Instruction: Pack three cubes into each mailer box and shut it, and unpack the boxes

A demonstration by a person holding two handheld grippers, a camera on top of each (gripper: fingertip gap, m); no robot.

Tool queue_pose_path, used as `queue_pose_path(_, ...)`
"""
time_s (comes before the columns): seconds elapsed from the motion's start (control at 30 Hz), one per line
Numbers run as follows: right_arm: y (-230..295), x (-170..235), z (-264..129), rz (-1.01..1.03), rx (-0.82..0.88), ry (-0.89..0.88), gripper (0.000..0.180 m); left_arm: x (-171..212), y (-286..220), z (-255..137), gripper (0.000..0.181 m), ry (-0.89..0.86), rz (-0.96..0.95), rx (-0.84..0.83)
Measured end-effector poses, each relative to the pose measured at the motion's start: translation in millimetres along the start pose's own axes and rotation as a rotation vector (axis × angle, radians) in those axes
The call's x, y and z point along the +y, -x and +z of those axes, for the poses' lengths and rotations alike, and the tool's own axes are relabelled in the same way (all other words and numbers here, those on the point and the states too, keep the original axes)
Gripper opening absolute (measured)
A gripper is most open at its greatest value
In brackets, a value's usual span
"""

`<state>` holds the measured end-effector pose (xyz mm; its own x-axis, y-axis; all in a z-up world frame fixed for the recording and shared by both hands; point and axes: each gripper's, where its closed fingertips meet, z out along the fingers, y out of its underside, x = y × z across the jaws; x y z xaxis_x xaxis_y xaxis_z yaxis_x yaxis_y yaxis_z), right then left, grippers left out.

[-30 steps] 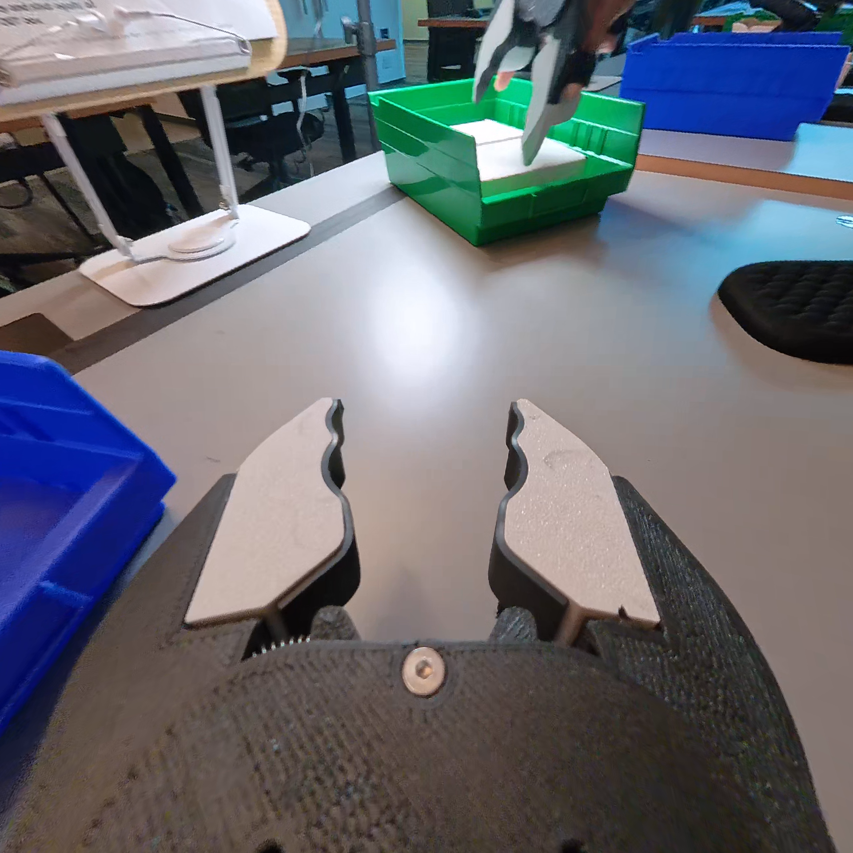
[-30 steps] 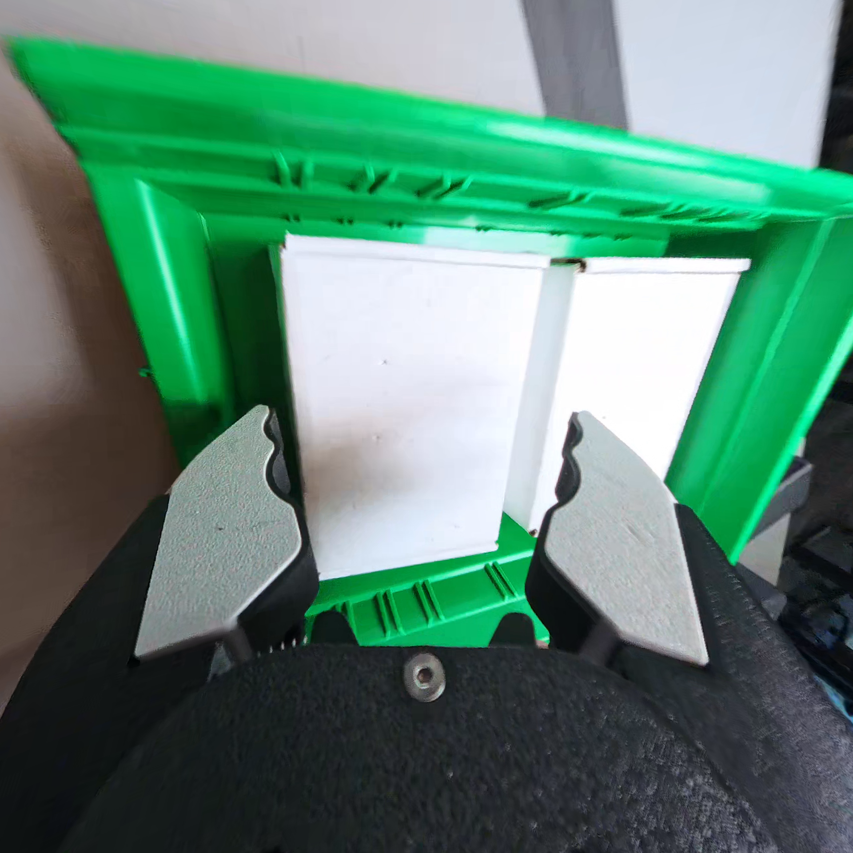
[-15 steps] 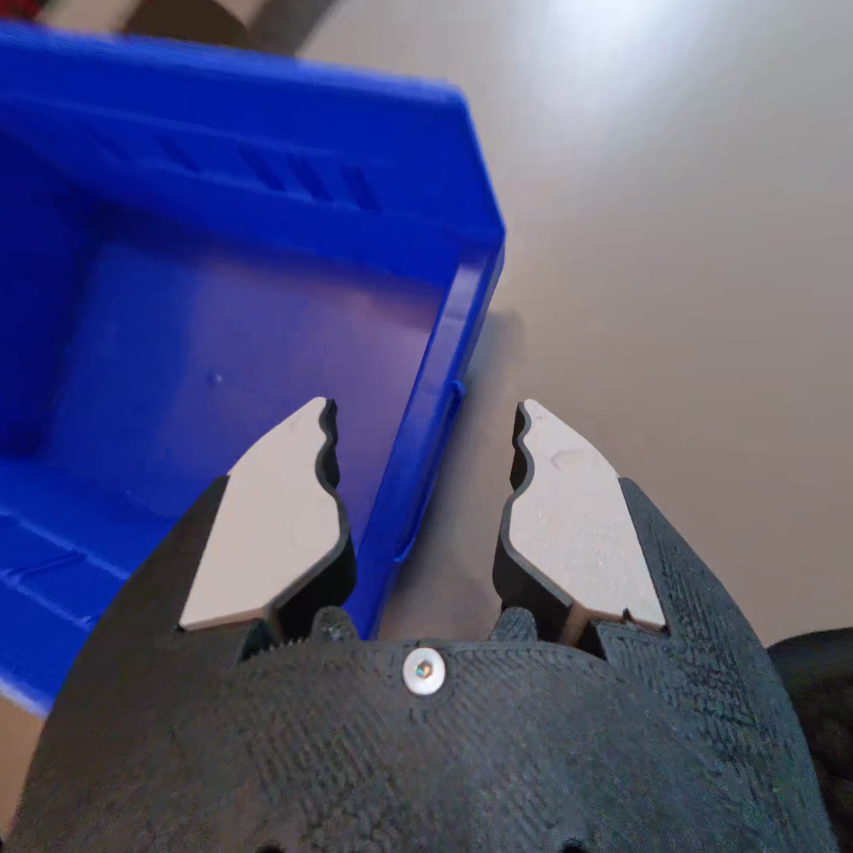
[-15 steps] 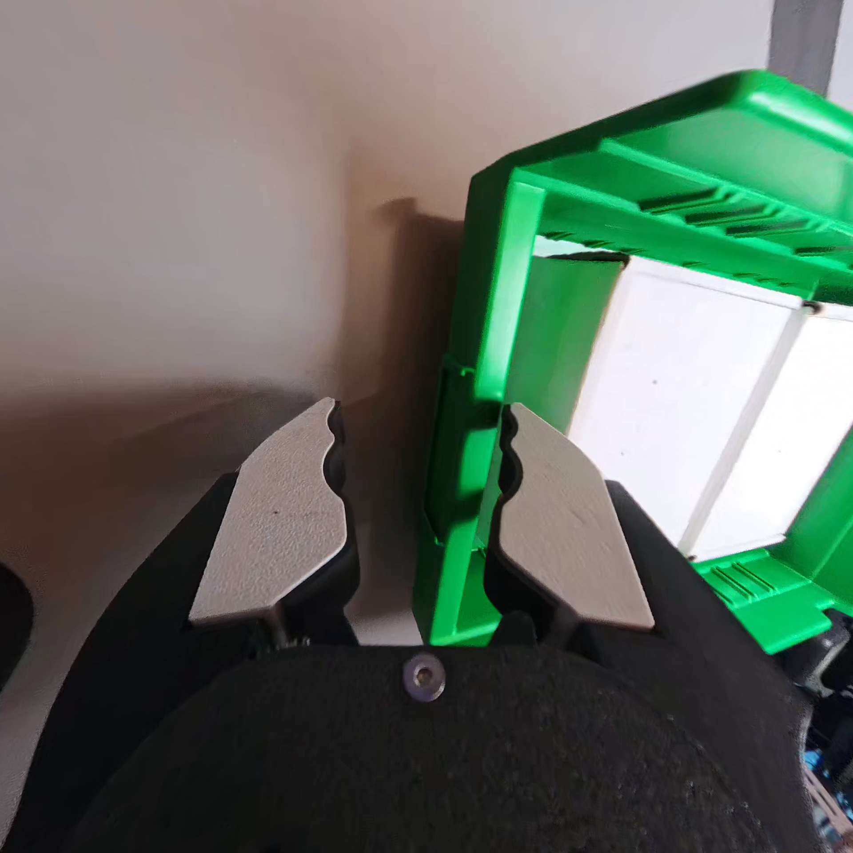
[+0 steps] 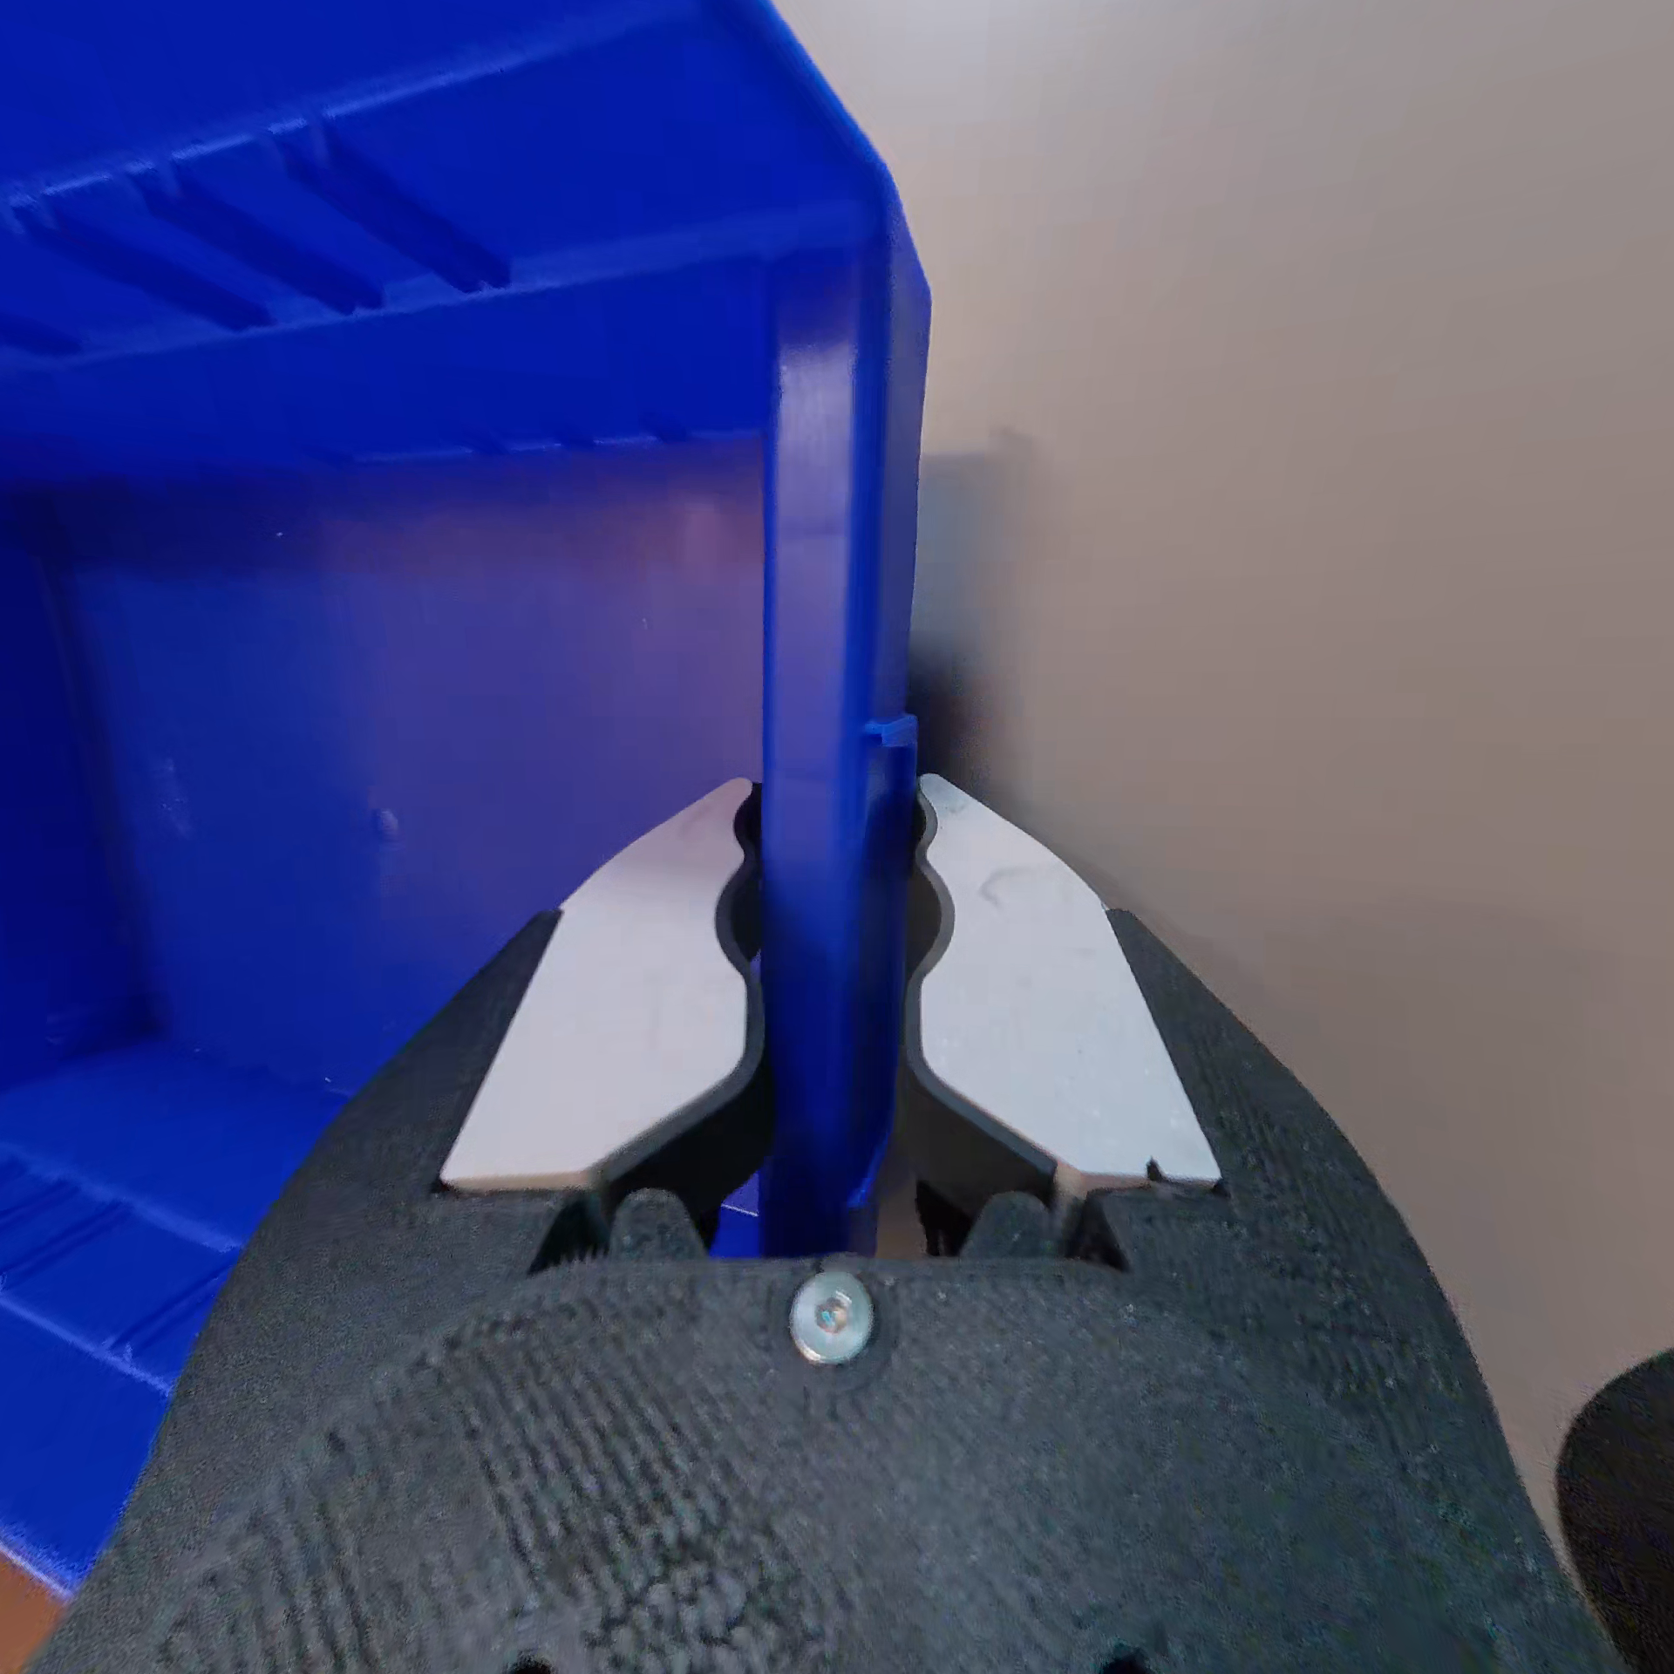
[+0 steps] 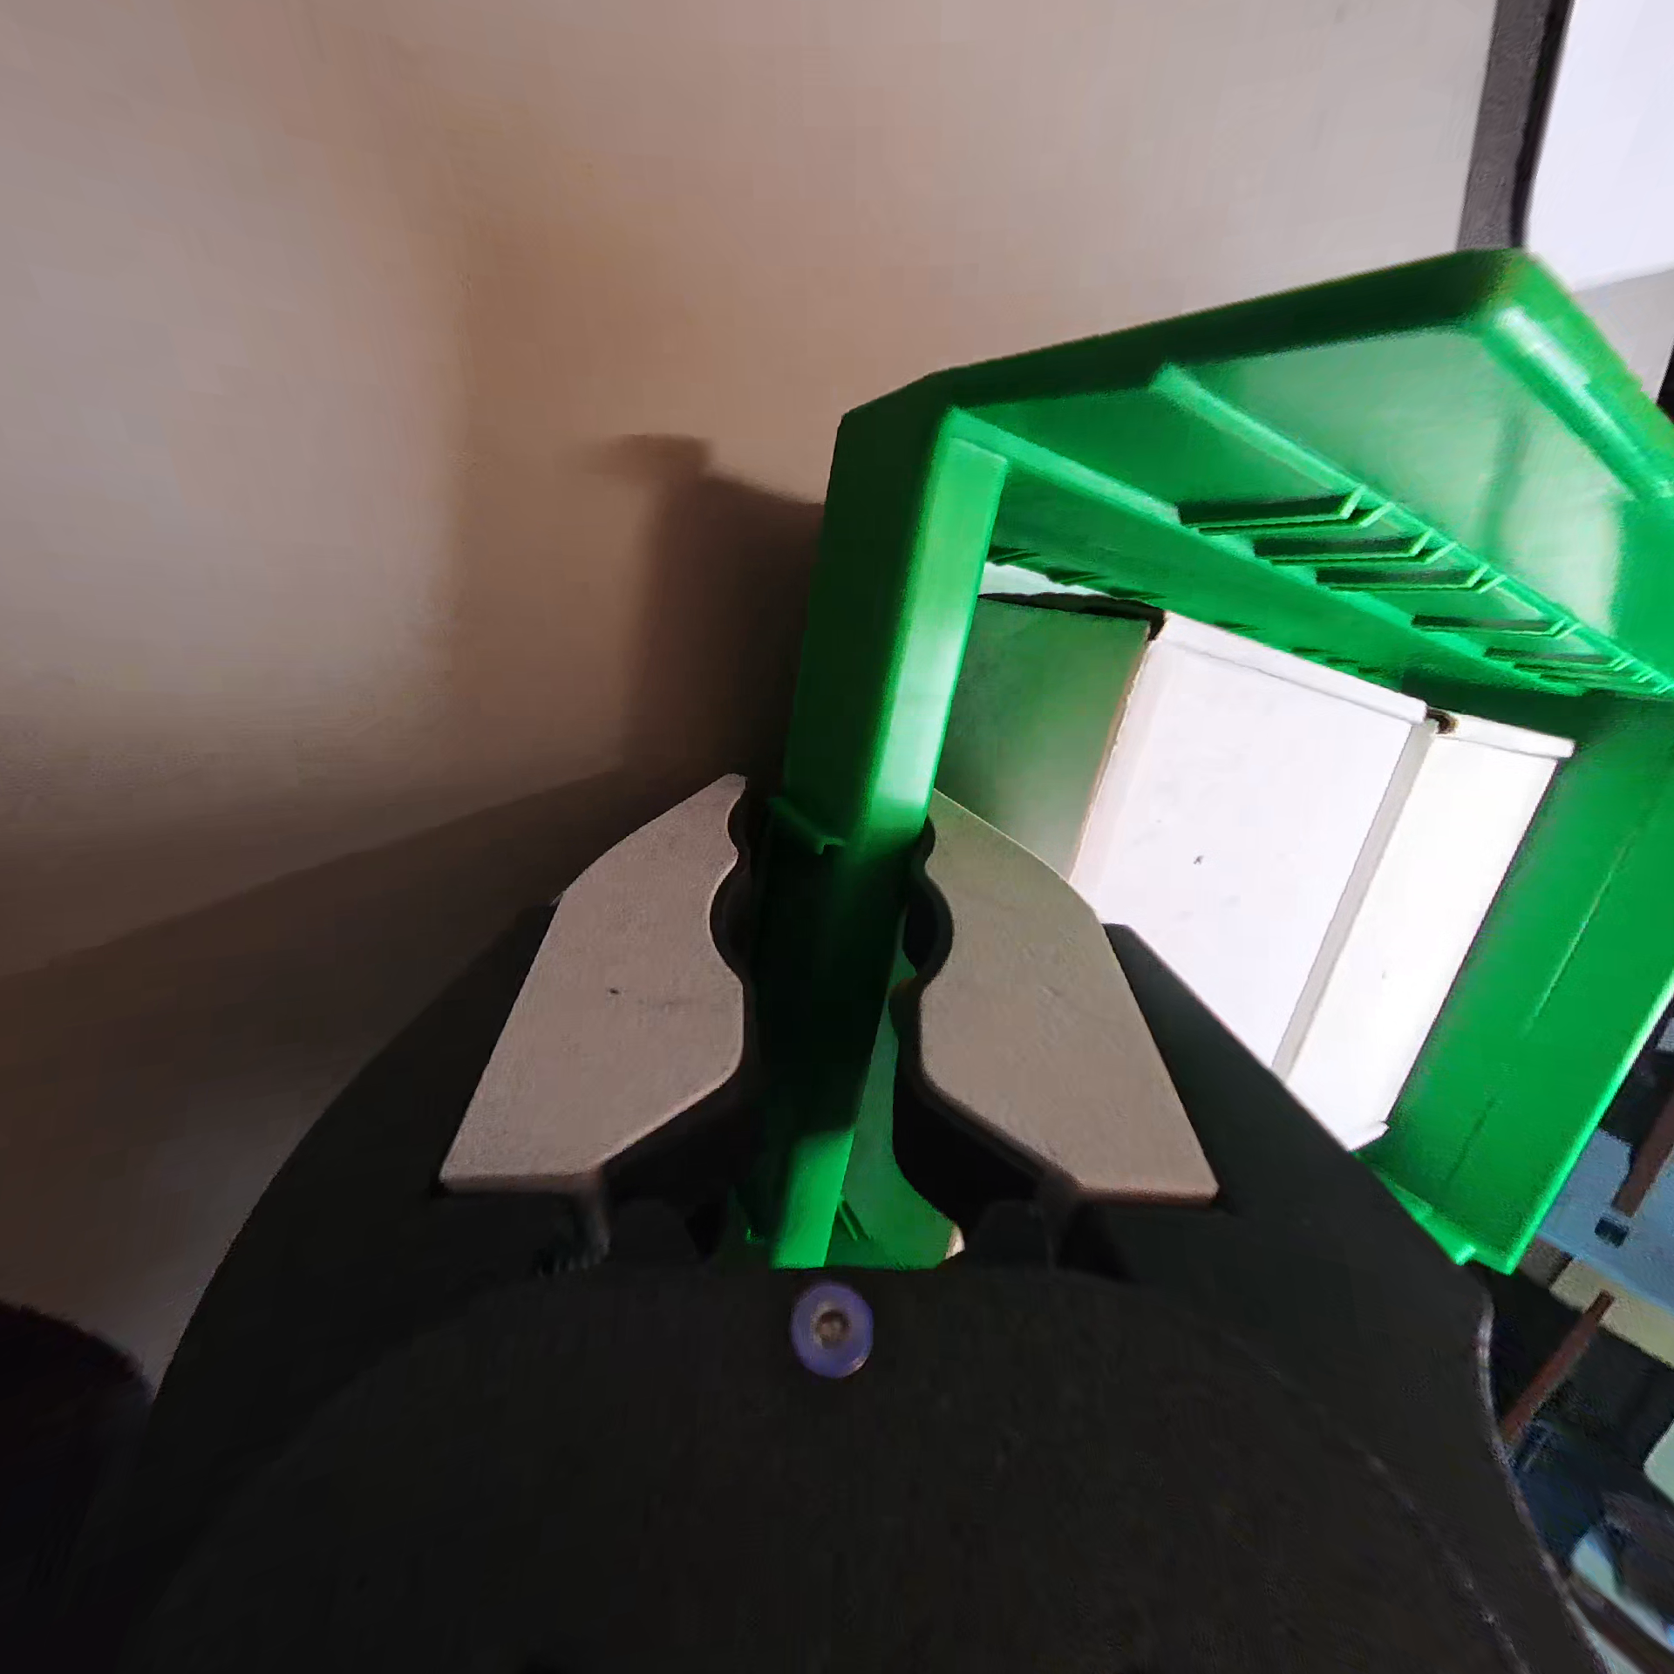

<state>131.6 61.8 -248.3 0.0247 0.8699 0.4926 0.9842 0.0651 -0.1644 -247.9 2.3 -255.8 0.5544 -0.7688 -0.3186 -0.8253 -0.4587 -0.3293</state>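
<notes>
In the left wrist view my left gripper (image 5: 835,806) is shut on the right side wall of an empty blue bin (image 5: 824,507), one finger inside and one outside. In the right wrist view my right gripper (image 6: 833,815) is shut on the left side wall of a green bin (image 6: 897,634). Two closed white mailer boxes (image 6: 1241,815) lie side by side in the green bin. No cubes show in either view.
Both bins rest on a grey-beige table (image 5: 1313,453), which also shows in the right wrist view (image 6: 362,362). A black padded mat (image 5: 1621,1522) lies at the lower right of the left wrist view. The table's far edge and floor show beyond the green bin (image 6: 1612,1205). Left tips to right tips: about 40 cm.
Both grippers were open and have come down over the bin walls and shut on them: the left on the blue bin's wall, the right on the green bin's wall.
</notes>
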Motion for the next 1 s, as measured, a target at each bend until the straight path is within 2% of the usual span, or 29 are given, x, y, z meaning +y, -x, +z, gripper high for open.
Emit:
queue_pose_path(0.33, 80, -58, -36, -0.158, 0.024, -0.123, 0.03, -93, -54, 14, 0.029, -0.115, 0.231, 0.024)
queue_pose_path(0.57, 119, -84, -57, -0.129, 0.008, -0.246, 0.03, -131, -78, 15, 0.031, -0.24, 0.381, 0.008)
queue_pose_path(0.63, 125, -89, -68, -0.096, 0.029, -0.293, 0.031, -140, -85, 6, 0.031, -0.343, 0.41, -0.021)
queue_pose_path(0.7, 127, -97, -94, 0.002, 0.029, -0.405, 0.034, -149, -87, -16, 0.035, -0.472, 0.331, -0.051)
queue_pose_path(0.8, 109, -91, -143, 0.306, 0.026, -0.617, 0.036, -161, -103, -60, 0.052, -0.692, 0.11, 0.016)
queue_pose_path(0.9, 63, -38, -173, 0.696, 0.214, -0.719, 0.045, -174, -133, -94, 0.059, -0.867, -0.204, 0.194)
queue_pose_path(1.0, 35, 34, -167, 0.972, 0.452, -0.617, 0.06, -194, -154, -98, 0.057, -0.945, -0.45, 0.267)
